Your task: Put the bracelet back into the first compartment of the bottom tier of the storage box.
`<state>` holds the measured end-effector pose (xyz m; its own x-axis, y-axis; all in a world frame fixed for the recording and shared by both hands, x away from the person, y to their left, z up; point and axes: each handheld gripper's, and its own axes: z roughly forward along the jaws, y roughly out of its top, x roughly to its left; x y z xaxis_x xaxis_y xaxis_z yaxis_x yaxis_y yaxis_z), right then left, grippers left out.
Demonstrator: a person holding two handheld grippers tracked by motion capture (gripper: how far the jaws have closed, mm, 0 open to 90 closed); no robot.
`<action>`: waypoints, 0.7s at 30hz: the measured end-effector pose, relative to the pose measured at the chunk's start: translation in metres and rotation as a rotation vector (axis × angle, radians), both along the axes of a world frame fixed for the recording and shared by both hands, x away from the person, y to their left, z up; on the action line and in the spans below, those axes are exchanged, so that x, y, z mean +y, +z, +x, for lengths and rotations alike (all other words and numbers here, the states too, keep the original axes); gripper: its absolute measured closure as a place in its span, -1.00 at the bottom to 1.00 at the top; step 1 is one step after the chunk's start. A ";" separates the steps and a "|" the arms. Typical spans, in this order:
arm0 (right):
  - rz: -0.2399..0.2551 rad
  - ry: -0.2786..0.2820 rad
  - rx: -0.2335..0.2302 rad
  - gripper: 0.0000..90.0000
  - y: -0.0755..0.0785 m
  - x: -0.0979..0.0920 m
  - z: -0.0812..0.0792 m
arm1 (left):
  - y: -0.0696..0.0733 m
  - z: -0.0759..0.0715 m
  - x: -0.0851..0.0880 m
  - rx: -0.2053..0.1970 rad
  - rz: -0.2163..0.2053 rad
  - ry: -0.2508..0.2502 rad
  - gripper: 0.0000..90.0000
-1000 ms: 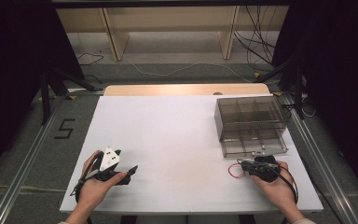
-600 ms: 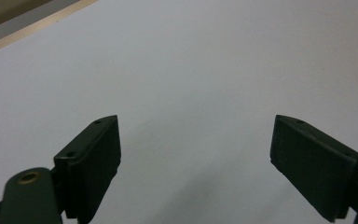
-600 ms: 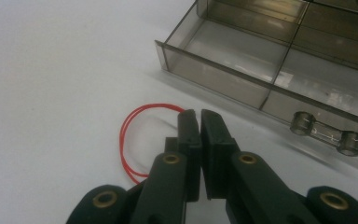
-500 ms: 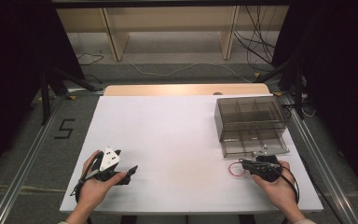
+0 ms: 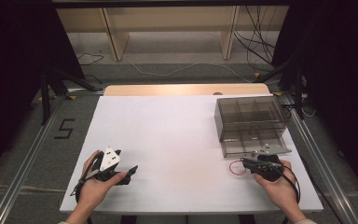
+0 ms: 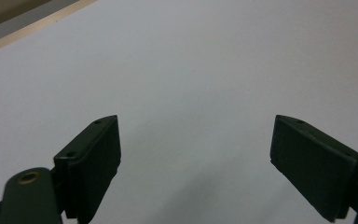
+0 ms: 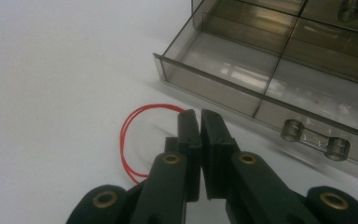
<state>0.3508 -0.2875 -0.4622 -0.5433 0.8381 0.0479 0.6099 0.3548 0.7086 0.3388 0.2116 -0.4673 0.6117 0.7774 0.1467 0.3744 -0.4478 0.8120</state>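
Table, white and matte, carries a smoky clear plastic organizer near its far right corner, with an open drawer pulled toward the person. The drawer is split by thin walls into compartments and has a clear bar handle on its front. Behind the white top runs a strip of pale wood, then a wooden frame and loose cables on the grey floor. A black "5" is marked on the floor left of the table.

Right gripper sits low over the table just in front of the drawer, its black jaws drawn almost together on a thin red wire. The wire loops out to the jaws' left in a double arc and lies on the table beside the drawer front, not inside it. In the high view the same red loop shows left of the right hand.

Left gripper rests near the table's front left, held in the left hand, a white three-cornered plate on top. Its jaws stand wide apart with bare white table between them. The jaws are flat black blocks with small screw holes; brass-coloured pivots show on the right gripper's linkage.
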 end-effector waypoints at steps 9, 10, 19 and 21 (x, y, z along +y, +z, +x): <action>0.008 -0.005 -0.009 0.94 0.003 0.000 0.000 | 0.000 0.000 0.000 -0.004 0.003 -0.001 -0.64; 0.008 -0.005 -0.012 0.94 0.003 0.000 0.000 | 0.000 0.000 0.000 -0.005 0.003 -0.001 -0.64; 0.012 -0.007 -0.022 0.94 0.005 -0.001 0.000 | 0.000 0.000 0.000 -0.003 0.001 -0.001 -0.64; 0.015 -0.011 -0.024 0.95 0.006 -0.001 0.000 | 0.000 0.000 0.000 -0.003 0.002 -0.003 -0.64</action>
